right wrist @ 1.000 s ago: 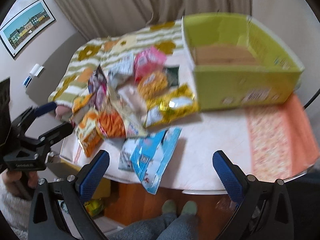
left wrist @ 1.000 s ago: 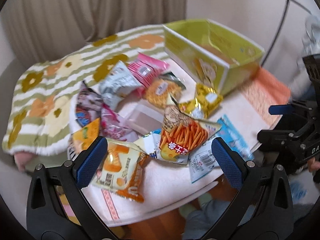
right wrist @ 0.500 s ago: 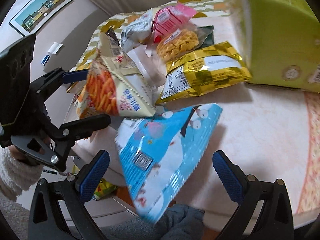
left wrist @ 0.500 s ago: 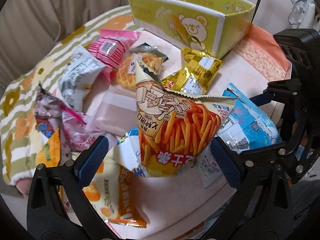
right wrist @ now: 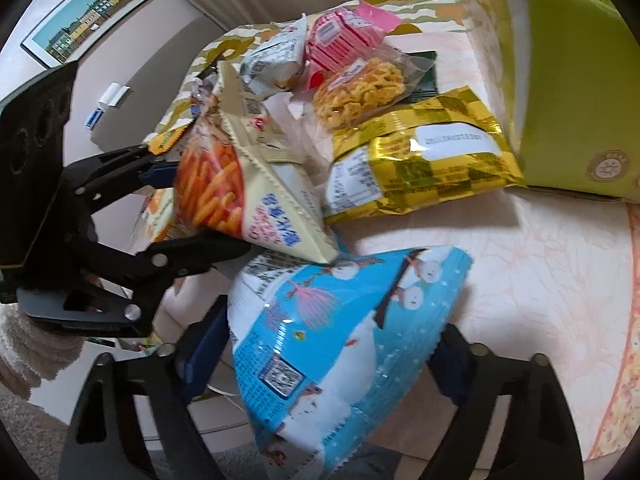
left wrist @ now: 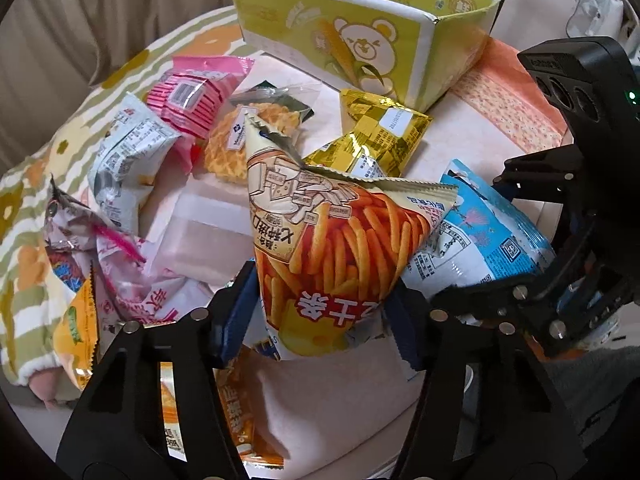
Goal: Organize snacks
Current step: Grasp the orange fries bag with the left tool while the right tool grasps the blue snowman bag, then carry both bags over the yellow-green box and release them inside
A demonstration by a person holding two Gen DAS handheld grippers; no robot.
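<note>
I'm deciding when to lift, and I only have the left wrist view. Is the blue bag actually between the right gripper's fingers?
Observer: Yes. The right wrist view shows the blue snowman bag between the right gripper's closing jaws, with a pad against each side.
Operator: How does my fries bag look from that side?
Observer: The left gripper is closing too, with one finger above and one below the fries bag, pinching its lower end.

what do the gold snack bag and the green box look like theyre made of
Gold snack bag: probably metallised plastic film, glossy; it shows bright glints and crinkles, with a crimped edge. Green box: looks like printed cardboard, matte; stiff flat walls fold at the corner.
</note>
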